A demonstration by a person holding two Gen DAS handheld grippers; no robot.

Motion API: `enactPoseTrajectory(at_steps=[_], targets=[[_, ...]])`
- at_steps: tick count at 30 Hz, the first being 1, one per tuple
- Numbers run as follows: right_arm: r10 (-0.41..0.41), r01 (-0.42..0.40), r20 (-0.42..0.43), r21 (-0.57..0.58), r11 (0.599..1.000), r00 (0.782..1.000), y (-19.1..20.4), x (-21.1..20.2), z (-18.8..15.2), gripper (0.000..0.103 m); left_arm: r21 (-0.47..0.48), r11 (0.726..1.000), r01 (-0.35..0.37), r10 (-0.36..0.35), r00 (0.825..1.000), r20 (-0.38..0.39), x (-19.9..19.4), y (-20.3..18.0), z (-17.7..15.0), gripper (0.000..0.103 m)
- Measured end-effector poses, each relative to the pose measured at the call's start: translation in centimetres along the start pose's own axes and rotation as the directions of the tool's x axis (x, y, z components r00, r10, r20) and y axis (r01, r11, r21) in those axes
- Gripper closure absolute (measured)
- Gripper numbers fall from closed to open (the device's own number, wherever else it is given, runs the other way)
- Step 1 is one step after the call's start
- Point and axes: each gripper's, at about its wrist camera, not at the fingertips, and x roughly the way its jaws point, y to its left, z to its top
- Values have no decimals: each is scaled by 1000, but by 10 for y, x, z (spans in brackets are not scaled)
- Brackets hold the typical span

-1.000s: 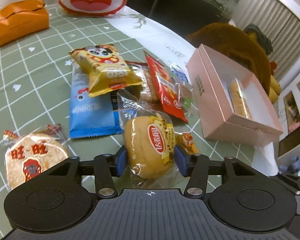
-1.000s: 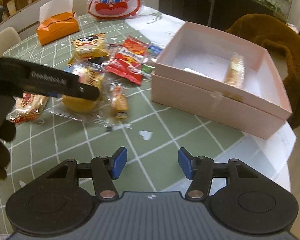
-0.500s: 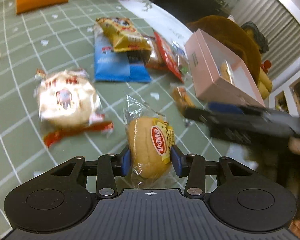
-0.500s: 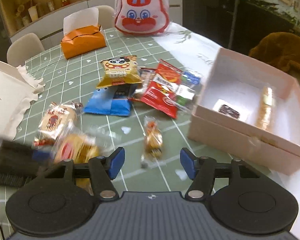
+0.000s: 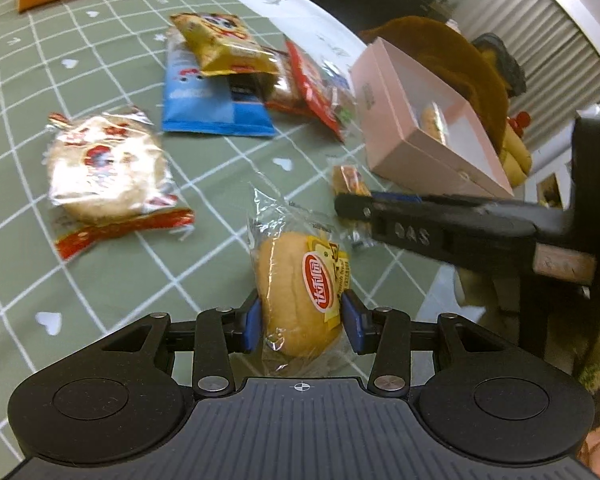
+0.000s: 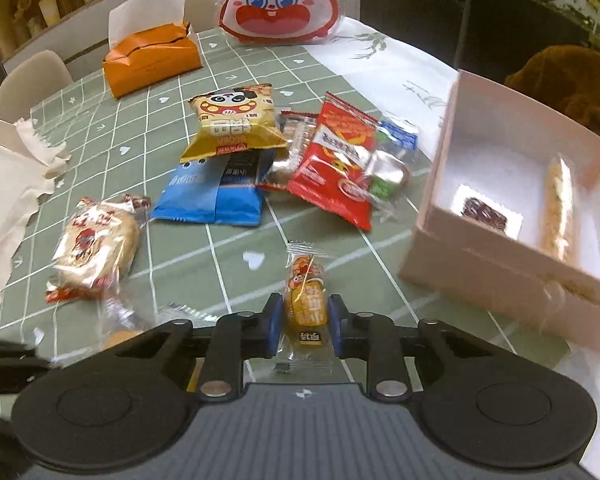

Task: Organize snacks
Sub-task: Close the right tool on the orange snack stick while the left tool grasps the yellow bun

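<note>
Your right claw [image 6: 303, 330] is squeezed shut on the small orange snack [image 6: 305, 300], which points away from you. Your left claw [image 5: 302, 322] holds the bread bun [image 5: 296, 300]. The pink box [image 6: 512, 280] sits ahead to the right, probably nearer your right claw.

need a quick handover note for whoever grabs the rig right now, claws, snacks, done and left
Left claw: shut on the wrapped bun.
Right claw: shut on the small orange snack.
Pink box: holds a dark square packet and a long wafer bar.
Left on the table: rice cracker pack, blue pack, yellow panda pack, red pack.
Next, likely: both held snacks into the box.
</note>
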Motion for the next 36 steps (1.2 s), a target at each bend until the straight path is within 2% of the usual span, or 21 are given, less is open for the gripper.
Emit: enactPoseTrajectory(at_steps=[7,11,16,18,21,26,32,36], targets=[[1,0,-16,71,997,1000,-28,-38,-37,80,41,998,37,-36,999,-36,8,-19,-7,58],[-35,37,-27,101,994,999,-42,-54,-61,80,64,997,39,-36,998,-47,12,-33,-13,58],[-46,52,-44,138,989,998,-57,-64,-82,80,68,998,-2,4,1000,-31,12,-49,-26,58],[-43,49,-45,157,986,998,-61,-68,-88,80,36,999,-26,27,1000,-10,8,-52,-34,58],[-30,36,-39,150,988,999,-62,-75,-98,80,15,1000,-27,27,1000,-1,1,-55,-50,58],[-59,66,-59,114,991,997,-57,-77,-104,80,-14,1000,-12,12,1000,1,-8,-52,-69,59],[-79,80,-19,94,992,997,-46,-93,-98,80,-23,1000,8,-7,1000,18,-17,-45,-73,59],[-96,98,-21,101,990,995,-41,-104,-94,80,-36,999,27,-27,1000,9,-23,-42,-76,59]])
